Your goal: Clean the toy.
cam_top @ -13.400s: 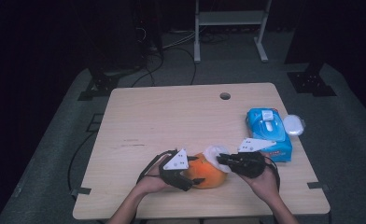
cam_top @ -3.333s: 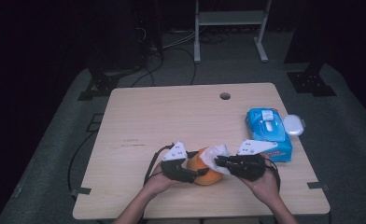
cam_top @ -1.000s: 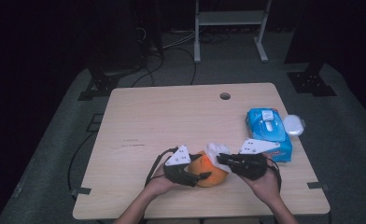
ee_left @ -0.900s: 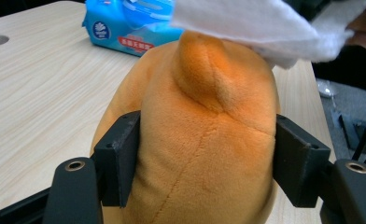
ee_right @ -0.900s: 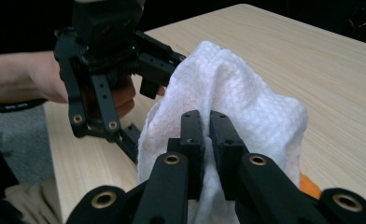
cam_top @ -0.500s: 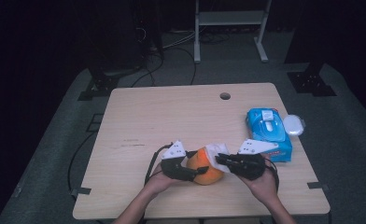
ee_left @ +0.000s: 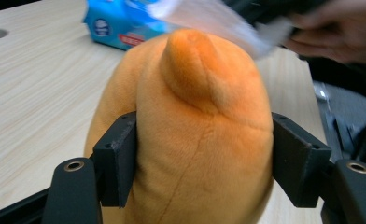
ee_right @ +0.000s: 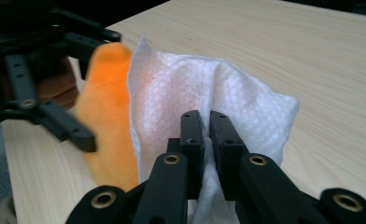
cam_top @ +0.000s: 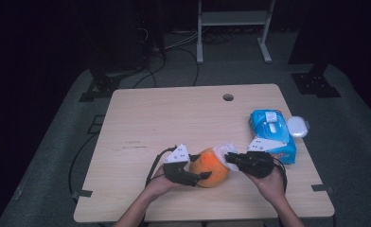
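Note:
An orange plush toy [cam_top: 211,167] lies near the table's front edge. My left gripper [cam_top: 200,177] is shut on it; in the left gripper view the two black pads press into the plush toy [ee_left: 190,140] from both sides. My right gripper [cam_top: 229,157] is shut on a white wet wipe [cam_top: 224,151], which rests against the toy's top right. In the right gripper view the closed jaws pinch the wet wipe [ee_right: 195,100] with the plush toy [ee_right: 107,107] just left of it. The wet wipe [ee_left: 214,18] lies across the toy's tip in the left gripper view.
A blue wet-wipe pack [cam_top: 272,135] lies to the right of the right hand, with a white round lid [cam_top: 297,126] beside it. The wooden table [cam_top: 164,118] has a small round hole [cam_top: 228,97] near its far edge. Cables trail on the floor beyond.
The right gripper with the wipe has shifted slightly along the top of the toy. The left gripper keeps its hold and place.

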A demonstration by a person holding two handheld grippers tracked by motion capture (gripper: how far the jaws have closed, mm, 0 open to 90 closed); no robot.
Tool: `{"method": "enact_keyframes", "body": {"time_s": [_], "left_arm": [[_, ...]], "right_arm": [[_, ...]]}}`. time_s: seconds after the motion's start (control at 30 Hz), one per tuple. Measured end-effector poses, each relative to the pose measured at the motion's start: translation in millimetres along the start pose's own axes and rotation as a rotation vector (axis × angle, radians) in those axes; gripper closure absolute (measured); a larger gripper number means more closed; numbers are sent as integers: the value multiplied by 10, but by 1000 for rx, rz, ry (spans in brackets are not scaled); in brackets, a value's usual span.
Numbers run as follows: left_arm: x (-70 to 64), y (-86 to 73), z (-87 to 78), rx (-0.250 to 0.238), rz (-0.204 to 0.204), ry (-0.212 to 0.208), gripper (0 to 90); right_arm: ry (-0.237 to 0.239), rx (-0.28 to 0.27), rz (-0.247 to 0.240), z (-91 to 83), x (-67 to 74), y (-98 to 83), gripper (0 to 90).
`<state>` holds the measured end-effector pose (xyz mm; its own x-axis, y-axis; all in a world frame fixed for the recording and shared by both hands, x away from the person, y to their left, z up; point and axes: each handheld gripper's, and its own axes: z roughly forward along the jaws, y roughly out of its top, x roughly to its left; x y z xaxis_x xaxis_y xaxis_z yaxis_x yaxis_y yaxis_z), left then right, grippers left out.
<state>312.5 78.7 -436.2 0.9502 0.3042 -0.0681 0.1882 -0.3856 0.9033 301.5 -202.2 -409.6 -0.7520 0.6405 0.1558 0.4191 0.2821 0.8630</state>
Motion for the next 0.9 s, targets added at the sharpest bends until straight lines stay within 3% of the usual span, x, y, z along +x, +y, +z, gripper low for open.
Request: {"method": "enact_keyframes", "body": {"time_s": [0.1, 0.13, 0.2, 0.3, 0.33, 0.4, 0.5, 0.57, 0.73, 0.8, 0.9], "left_arm": [[-69, 14, 20, 18, 64, -23, 320], [-69, 14, 20, 18, 64, -23, 320], [-111, 23, 41, 25, 89, -9, 319], [-94, 24, 39, 25, 75, 4, 323], [-85, 19, 47, 18, 63, 2, 322], [-104, 20, 68, 20, 75, 2, 323], [-146, 37, 77, 31, 99, 14, 324], [-156, 50, 57, 21, 109, 23, 344], [-177, 82, 51, 4, 126, 33, 389], [-180, 105, 55, -3, 125, 39, 399], [-178, 153, 10, -22, 110, 33, 407]], "right_arm": [[-42, 9, 56, -10, -151, -56, 840], [-43, 7, 84, -16, -198, -75, 840], [-31, 5, 90, -28, -188, -75, 841], [-12, -8, 64, -38, -89, -25, 841], [21, -26, 30, -37, 33, 40, 842], [67, -49, -8, -31, 170, 112, 842], [85, -53, -66, -14, 305, 190, 842], [70, -42, -68, -5, 277, 184, 843], [16, -38, 6, -62, 78, 100, 844], [25, -45, -18, -85, 146, 136, 845], [77, -78, -78, -100, 348, 248, 845]]}}
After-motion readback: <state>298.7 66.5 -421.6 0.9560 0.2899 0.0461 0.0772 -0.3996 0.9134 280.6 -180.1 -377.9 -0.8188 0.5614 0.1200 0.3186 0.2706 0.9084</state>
